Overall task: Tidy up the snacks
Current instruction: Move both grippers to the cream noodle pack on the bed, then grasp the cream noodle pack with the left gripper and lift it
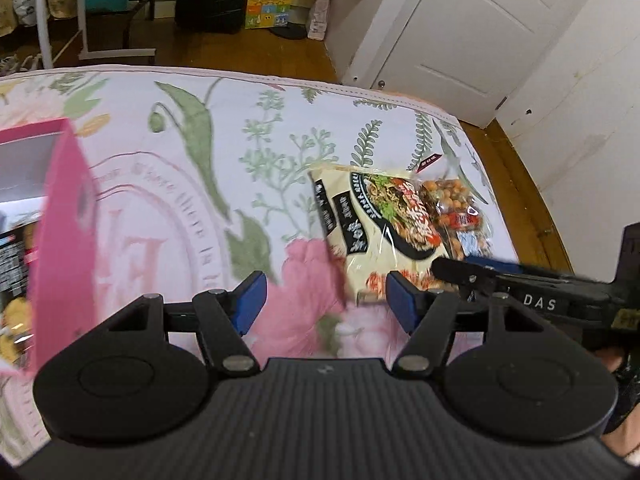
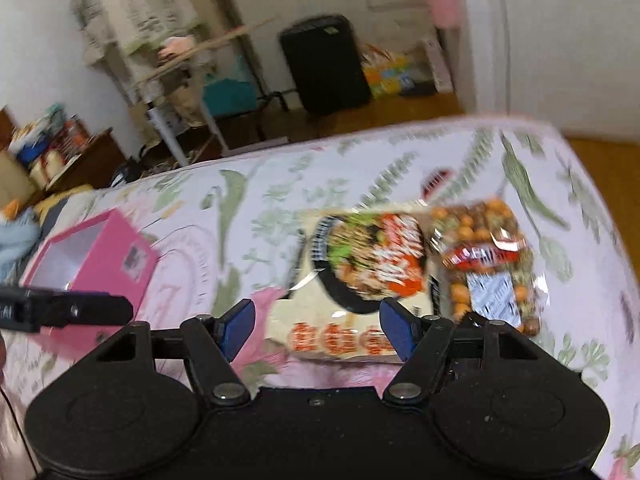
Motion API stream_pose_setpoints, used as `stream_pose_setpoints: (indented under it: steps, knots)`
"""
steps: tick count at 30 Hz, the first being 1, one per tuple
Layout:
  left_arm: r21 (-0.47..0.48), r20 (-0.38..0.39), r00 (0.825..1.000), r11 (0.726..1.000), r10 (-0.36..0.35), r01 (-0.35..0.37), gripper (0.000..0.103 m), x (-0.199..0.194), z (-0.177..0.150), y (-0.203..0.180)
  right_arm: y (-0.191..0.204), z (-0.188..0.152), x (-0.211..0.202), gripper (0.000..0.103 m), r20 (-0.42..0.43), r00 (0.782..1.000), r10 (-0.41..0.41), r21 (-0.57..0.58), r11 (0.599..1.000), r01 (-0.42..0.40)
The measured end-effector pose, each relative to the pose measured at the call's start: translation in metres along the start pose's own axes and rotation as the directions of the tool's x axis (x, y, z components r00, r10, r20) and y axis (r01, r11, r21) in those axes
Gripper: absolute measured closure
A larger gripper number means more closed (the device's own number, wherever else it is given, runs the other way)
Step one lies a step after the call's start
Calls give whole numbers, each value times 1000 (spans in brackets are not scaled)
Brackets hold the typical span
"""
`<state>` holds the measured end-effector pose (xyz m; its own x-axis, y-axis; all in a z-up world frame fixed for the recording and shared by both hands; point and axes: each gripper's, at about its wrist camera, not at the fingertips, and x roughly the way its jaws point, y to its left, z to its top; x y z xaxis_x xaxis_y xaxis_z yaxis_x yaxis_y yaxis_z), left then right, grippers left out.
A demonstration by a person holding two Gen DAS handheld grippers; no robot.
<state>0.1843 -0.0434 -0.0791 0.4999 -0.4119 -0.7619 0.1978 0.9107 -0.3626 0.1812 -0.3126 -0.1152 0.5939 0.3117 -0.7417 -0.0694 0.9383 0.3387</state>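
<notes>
A cream noodle packet lies flat on the floral bedspread. A clear bag of orange and green nuts lies against its right side. A pink box stands at the left with packets inside. My left gripper is open and empty, above the spread just left of the noodle packet. My right gripper is open and empty, over the packet's near edge. The right gripper also shows in the left wrist view.
The bed's far edge and right edge drop to a wooden floor. A white door stands at the far right. A black bin, a metal rack and cluttered shelves stand beyond the bed.
</notes>
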Motion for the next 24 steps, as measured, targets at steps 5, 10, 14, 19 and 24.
stream_pose_setpoints:
  steps: [5,10,14,19,24]
  knots:
    - [-48,38,999,998,32,-31,41,47,11,-2,-24,4,22,29,-30,1000,-9,83,997,12]
    - [-85,4,1000,996,8,-8,41,87,15,2,-37,2,34,29,-35,999,-17,99,995,20]
    - [-112,-73,996,993,-50,41,41,114,7,6,-52,0,41,29,-49,999,4,160,987,4]
    - [-129,-70,994,989,-85,75,51,125,-3,5,-43,5,45,29,-69,997,-40,145,988,50]
    - [-236,-99,979,960,-177,150,79,127,-6,17,-13,6,44,22,-159,974,-161,46,984,170]
